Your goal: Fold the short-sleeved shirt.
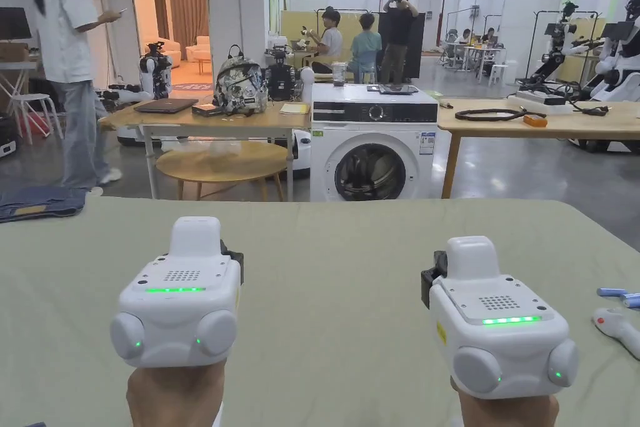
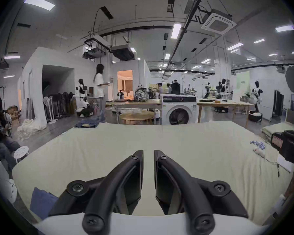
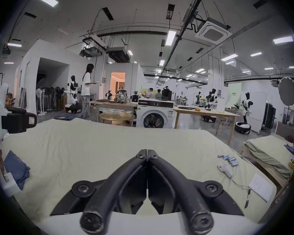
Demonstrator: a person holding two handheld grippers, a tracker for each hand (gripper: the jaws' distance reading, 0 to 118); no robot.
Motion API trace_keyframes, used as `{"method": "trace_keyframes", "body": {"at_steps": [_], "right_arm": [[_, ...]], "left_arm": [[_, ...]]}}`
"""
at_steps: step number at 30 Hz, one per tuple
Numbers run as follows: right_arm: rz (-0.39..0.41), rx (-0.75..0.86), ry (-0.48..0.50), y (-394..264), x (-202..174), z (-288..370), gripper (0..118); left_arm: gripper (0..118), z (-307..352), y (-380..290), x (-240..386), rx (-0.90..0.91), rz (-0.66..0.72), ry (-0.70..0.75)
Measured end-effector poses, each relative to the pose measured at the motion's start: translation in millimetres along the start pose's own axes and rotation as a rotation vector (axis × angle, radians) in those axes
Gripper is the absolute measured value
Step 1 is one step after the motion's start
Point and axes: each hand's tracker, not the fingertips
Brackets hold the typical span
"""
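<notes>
The left gripper point(image 2: 148, 155) holds its jaws a narrow gap apart with nothing between them; the right gripper point(image 3: 147, 153) has its jaws pressed together, empty too. Both hover above the green-covered table point(image 1: 350, 247), side by side and well apart. A folded blue garment point(image 3: 17, 168), perhaps the shirt, lies at the table's near left edge, beside the left gripper. Batteries point(image 3: 228, 159) and a white handheld device point(image 3: 225, 169) lie toward its right edge.
</notes>
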Motion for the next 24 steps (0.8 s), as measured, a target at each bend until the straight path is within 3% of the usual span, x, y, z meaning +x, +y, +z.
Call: {"method": "trace_keyframes", "body": {"at_steps": [7,24], "right_arm": [[-0.008,0.012,-0.008,6,2,2,0],[0.007,0.013,-0.011,10,-3,5,0]], "left_arm": [[8,4,15,-1,-0.004,0.051,-0.030],[8,9,15,3,0.014,-0.007,-0.032]]}}
